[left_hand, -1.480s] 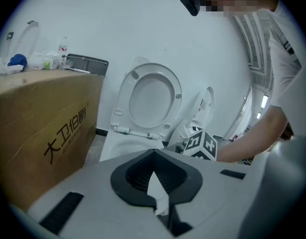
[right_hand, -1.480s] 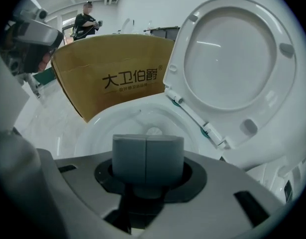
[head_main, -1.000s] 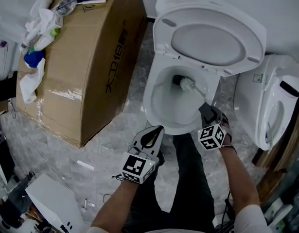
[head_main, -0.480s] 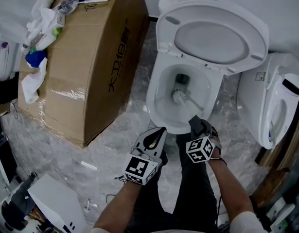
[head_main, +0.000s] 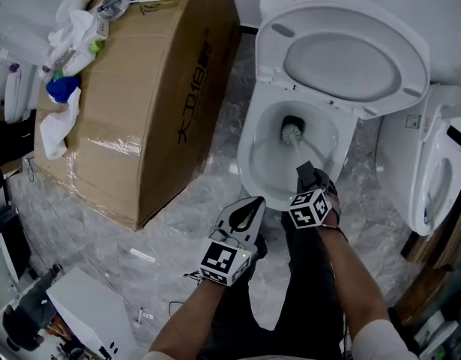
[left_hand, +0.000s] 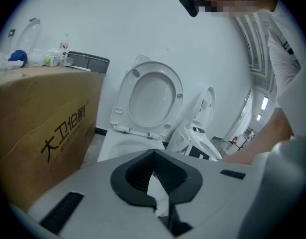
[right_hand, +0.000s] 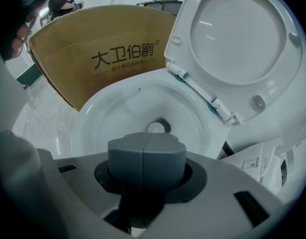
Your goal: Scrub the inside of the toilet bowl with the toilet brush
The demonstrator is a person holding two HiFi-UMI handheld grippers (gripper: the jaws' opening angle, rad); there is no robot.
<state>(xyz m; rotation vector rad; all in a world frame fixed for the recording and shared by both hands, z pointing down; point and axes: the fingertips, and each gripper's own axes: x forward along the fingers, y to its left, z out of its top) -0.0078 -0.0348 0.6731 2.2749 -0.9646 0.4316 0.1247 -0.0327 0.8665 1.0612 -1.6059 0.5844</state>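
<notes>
Currently the white ceramic toilet bowl (head_main: 245, 163) is standing open, and the white-bristled toilet brush (head_main: 291, 133) is pressing by its dark drain, long handle slanting back toward the person; the right gripper (head_main: 306, 174) is clamping that handle, while the left gripper (head_main: 254, 203), jaws closed on nothing, is hovering farther off beside the rim

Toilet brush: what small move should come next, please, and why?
Probably sweep the brush head sideways up the bowl wall. The right gripper is shut on the toilet brush handle, and the head sits at the drain opening, so the side walls look like the next place to scrub.
</notes>
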